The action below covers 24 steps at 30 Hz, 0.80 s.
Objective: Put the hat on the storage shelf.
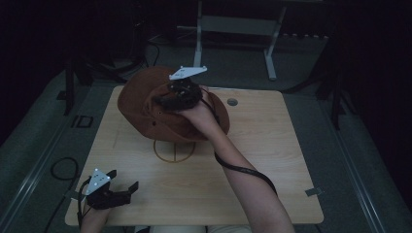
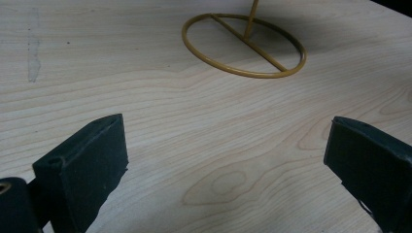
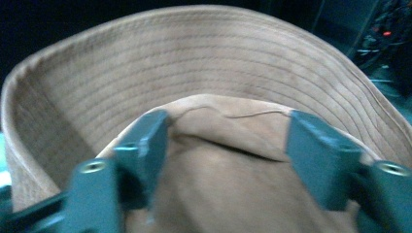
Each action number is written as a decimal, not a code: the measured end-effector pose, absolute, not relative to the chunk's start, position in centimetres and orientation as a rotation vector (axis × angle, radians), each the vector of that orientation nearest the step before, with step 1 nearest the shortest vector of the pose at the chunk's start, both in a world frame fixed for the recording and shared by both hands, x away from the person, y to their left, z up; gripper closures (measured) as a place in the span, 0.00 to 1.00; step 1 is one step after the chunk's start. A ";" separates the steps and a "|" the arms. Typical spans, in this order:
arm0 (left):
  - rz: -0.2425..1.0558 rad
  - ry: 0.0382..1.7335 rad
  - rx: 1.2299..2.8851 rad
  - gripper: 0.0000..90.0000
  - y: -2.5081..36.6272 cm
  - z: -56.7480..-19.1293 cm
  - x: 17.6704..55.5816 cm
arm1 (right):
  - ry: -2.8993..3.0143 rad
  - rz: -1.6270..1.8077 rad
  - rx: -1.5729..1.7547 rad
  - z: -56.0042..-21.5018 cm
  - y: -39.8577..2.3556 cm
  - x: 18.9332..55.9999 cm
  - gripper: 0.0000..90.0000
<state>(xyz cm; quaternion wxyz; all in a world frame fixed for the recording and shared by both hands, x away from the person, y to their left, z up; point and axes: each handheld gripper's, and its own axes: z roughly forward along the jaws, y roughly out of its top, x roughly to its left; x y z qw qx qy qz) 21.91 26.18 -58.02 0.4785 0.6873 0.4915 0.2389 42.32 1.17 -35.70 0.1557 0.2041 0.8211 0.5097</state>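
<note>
Left gripper (image 1: 121,187) idles wide open and empty near the table's (image 1: 272,160) front corner; right gripper (image 3: 226,145) straddles the brown hat's (image 1: 145,99) crown atop the wire stand (image 1: 174,151), jaws apart; squeeze the crown centrally before lifting straight up

The brown hat (image 1: 160,109) hides the upright of the wire stand (image 1: 174,151) beneath it. The right tongs (image 3: 228,145) are blurred against the hat's crown.

A dim lab or recording room was suggested by a bare wooden table (image 1: 272,160), grey carpeted floor (image 1: 340,160), taped cables, and a white desk frame (image 1: 233,29) seen beyond.
</note>
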 end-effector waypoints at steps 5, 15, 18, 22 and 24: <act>0.584 1.201 1.680 0.03 26.2 -58.1 21.9 | 2.293 1.347 0.504 -36.3 2.3 41.1 0.20; 0.591 1.210 1.670 0.03 26.3 -58.2 21.9 | 2.312 1.416 0.484 -35.3 0.2 40.8 0.15; 0.595 1.225 1.656 0.03 26.5 -58.2 21.9 | 2.322 1.444 0.485 -34.8 -1.1 40.6 0.15; 0.584 1.231 1.658 0.03 26.5 -58.3 22.0 | 2.313 1.456 0.534 -34.3 -3.1 40.5 0.16; 0.585 1.227 1.658 0.03 26.5 -58.3 22.0 | 2.315 1.463 0.554 -34.3 -3.5 40.5 0.16</act>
